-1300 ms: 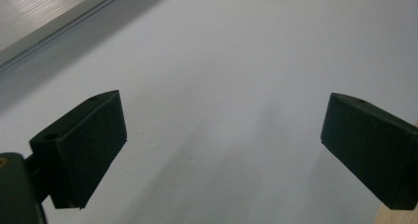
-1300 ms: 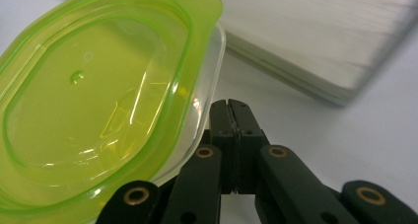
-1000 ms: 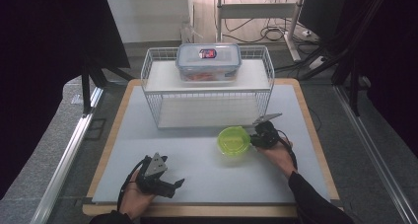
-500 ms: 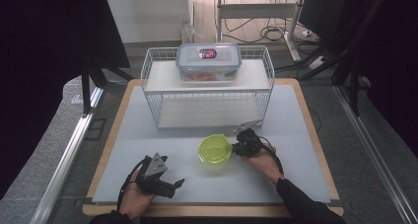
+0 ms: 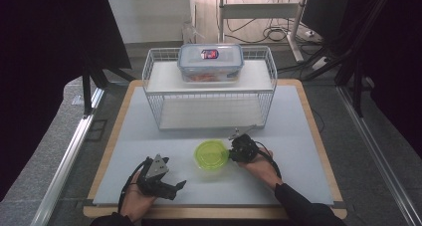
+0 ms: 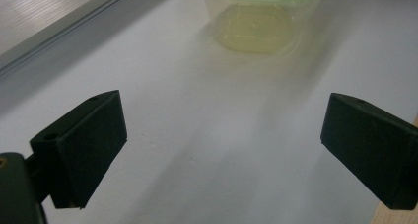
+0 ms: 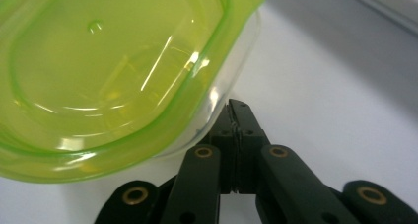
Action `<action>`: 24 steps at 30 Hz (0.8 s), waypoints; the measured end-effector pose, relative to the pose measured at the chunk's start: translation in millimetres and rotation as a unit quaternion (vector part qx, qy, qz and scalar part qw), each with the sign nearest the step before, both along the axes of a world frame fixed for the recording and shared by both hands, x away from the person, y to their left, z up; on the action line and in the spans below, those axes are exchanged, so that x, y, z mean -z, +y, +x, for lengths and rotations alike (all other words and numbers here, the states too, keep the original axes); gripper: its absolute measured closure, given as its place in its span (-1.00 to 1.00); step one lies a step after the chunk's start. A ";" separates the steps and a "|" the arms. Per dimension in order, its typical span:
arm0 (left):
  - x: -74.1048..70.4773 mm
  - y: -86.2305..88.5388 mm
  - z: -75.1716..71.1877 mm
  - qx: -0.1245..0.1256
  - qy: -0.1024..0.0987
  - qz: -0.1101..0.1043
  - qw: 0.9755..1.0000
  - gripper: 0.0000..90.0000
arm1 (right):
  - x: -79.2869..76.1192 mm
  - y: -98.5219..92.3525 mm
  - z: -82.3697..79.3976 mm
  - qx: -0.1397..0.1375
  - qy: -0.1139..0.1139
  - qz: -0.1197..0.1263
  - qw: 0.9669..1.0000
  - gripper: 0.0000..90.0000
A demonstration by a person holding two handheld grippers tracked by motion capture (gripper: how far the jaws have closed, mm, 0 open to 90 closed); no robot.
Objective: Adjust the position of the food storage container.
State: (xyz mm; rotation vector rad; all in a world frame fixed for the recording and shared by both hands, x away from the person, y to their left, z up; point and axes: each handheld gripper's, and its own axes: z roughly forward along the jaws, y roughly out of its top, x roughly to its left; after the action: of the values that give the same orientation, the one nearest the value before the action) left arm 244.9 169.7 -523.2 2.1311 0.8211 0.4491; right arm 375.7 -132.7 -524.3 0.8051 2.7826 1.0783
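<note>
table (image 5: 298, 136): white board, all the work sits on its near half, right in front of my two tongs.
wire rack (image 5: 154, 94): far side, well beyond both tongs, out of the way. Lidded box (image 5: 211, 61) on its top shelf, not part of this move.
tub (image 5: 211, 155): clear tub with a green lid, standing upright on the table between my tongs. Roundish, so no long axis to line up on.
tub vs right tongs (image 5: 234, 151): tub sits just to their left, touching. In the right gripper view my jaws are clenched together with nothing between them, tips against the clear wall just under the green rim (image 7: 217, 61). So I'm nudging it, not gripping it.
tub vs left tongs (image 5: 171, 187): tub lies ahead and off to the right of them, near but apart. In the left gripper view my jaws are spread wide, empty, with the tub (image 6: 261, 17) straight ahead and bare table between.
nearer hand: right, already in contact. Left is a short reach away.
what matters next, my read: the tub is lined up with the gap in my left jaws, and the right tips are on its opposite side. A push leftward from the right feeds it toward the left. Risk: tips are high on the wall, could tilt it rather than slide it.
</note>
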 end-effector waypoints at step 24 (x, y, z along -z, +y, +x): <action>-2.4 2.8 -2.0 -0.005 -0.004 0.014 1.000 -0.90 | -21.4 -45.0 -21.1 0.046 -0.074 -0.007 0.996 -0.21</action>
State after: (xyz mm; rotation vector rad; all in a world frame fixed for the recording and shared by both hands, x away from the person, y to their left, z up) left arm 242.9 172.5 -520.8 2.1511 0.8248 0.4772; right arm 354.6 -177.7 -503.0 0.8079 2.6007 1.0547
